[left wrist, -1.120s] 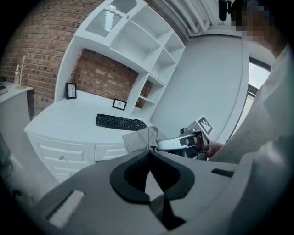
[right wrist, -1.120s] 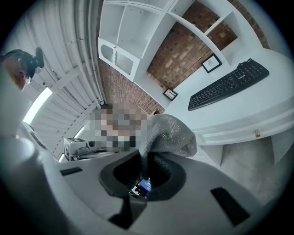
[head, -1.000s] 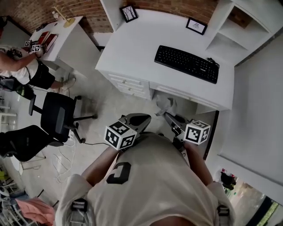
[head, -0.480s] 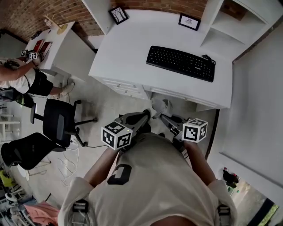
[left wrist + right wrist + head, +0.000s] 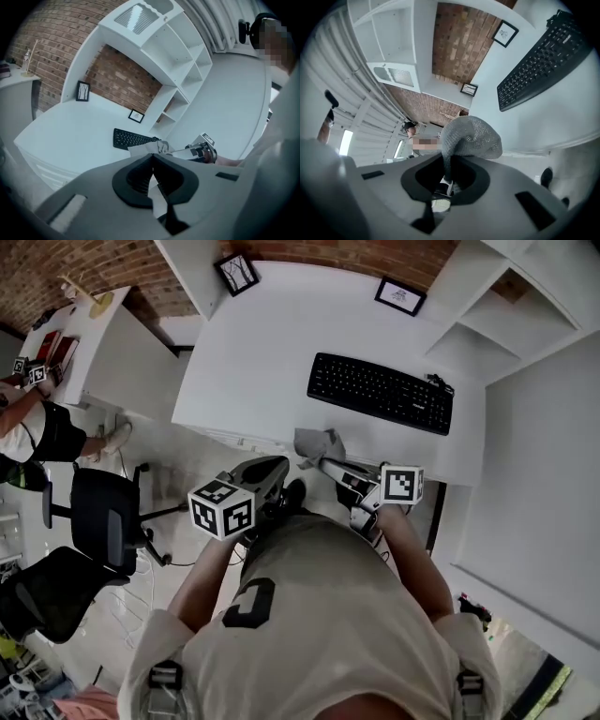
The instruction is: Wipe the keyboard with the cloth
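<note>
The black keyboard (image 5: 380,392) lies flat on the white desk (image 5: 253,352), and I place everything else from it. Its long axis runs roughly along the desk's front edge, left end a little farther from me than the right end, where the cable comes out toward the shelf unit (image 5: 487,310). The grey cloth (image 5: 319,442) hangs in the air on the near side of the keyboard, just short of its left half and about over the desk's front edge. It is not yet touching the keys. My right gripper (image 5: 325,461) carries it. In the right gripper view the jaws are clamped on a fold of the cloth, and the rest bunches into a rounded wad above them. From that wad the keyboard sits ahead and up to the right, with only bare desk between. My left gripper (image 5: 277,471) is farther from the keyboard, off beyond its left end and nearer to me. Its jaws are pressed together with nothing caught in them. So I judge the right side to be the working one. The coming move is a short reach forward to bring the cloth down on the keyboard's left end, then a sweep along its length toward the cable end. Going crosswise would run off the keys quickly.
</note>
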`<state>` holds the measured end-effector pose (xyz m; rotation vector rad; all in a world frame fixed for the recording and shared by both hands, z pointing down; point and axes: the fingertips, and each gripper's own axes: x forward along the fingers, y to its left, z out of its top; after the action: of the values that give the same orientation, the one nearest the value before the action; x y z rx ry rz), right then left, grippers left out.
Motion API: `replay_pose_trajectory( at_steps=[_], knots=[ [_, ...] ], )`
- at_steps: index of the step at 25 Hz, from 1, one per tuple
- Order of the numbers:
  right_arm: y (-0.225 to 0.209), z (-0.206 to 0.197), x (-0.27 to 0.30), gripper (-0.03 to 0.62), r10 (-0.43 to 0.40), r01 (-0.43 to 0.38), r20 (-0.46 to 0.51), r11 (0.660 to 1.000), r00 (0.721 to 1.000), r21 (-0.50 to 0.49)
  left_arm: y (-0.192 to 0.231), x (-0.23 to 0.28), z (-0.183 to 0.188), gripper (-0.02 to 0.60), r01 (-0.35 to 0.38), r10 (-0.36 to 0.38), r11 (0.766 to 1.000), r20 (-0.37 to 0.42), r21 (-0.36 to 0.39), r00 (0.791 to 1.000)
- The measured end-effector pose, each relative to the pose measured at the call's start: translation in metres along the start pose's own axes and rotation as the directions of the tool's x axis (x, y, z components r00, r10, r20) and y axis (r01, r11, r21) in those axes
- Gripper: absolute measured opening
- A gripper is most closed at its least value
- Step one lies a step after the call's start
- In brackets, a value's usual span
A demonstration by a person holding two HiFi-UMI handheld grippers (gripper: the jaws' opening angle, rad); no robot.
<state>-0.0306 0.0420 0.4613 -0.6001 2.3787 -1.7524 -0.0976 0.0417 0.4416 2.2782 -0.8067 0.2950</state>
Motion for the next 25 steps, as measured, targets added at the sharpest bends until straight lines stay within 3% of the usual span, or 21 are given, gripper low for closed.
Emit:
replay_pose_trajectory(
  at_steps=[4,10,14,19,25],
  knots=[
    [-0.020,0.030,0.048,0.015,-0.024,0.025,-0.003,0.998,1.000,0.060,0.047,-0.007,0.017,0.005,-0.021,0.021,0.999,0.024,-0.038,0.999],
    [-0.059,0.079,0.091,0.015,-0.109,0.096,0.046,0.969,0.993,0.227,0.100,-0.007,0.035,0.005,-0.045,0.051,0.993,0.059,-0.105,0.997],
    [-0.085,0.101,0.106,0.015,-0.159,0.134,0.059,0.944,0.986,0.302,0.112,-0.003,0.043,0.005,-0.053,0.062,0.990,0.068,-0.132,0.996],
    [-0.126,0.130,0.110,0.015,-0.235,0.201,0.075,0.928,0.969,0.315,0.117,0.004,0.045,0.005,-0.108,0.119,0.984,0.067,-0.144,0.991],
    [-0.170,0.138,0.106,0.015,-0.319,0.299,0.018,0.904,0.948,0.305,0.108,0.011,0.046,0.005,-0.181,0.201,0.964,0.087,-0.196,0.976]
  ],
)
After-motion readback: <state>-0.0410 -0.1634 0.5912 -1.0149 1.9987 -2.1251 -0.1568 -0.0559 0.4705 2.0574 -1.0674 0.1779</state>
